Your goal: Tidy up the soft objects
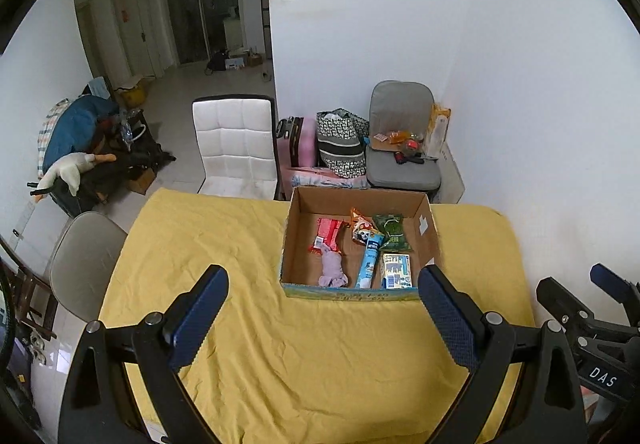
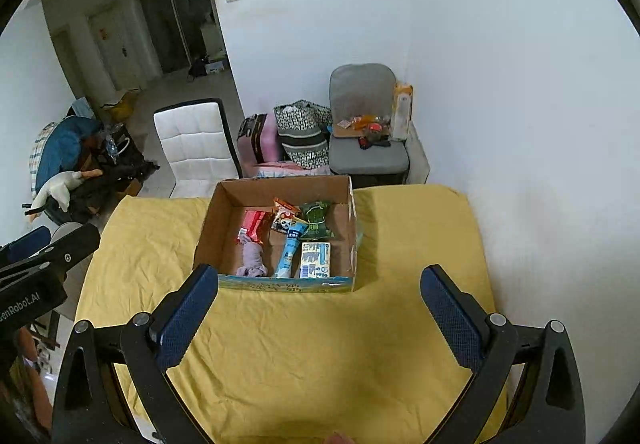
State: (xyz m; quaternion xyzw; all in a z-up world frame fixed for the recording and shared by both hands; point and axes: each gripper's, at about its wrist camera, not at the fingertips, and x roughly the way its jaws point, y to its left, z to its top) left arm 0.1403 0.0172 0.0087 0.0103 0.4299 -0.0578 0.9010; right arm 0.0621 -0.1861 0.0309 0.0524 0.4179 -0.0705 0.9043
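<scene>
Both grippers hung above the yellow cloth, jaws spread wide and holding nothing.

The cardboard box (image 1: 423, 228) sat just ahead of my left gripper (image 1: 322, 314) and ahead-left of my right gripper (image 2: 320, 314), holding the red packet (image 1: 329, 234), purple cloth (image 1: 333, 270), blue tube (image 1: 368, 262), green packet (image 1: 392, 231), panda snack bag (image 1: 362, 230) and small carton (image 1: 396, 271). I judged the packing nearly finished; any further reach should drop straight in over the near wall, pinch lightly mid-body, and avoid dragging the tablecloth (image 2: 312, 364).
</scene>
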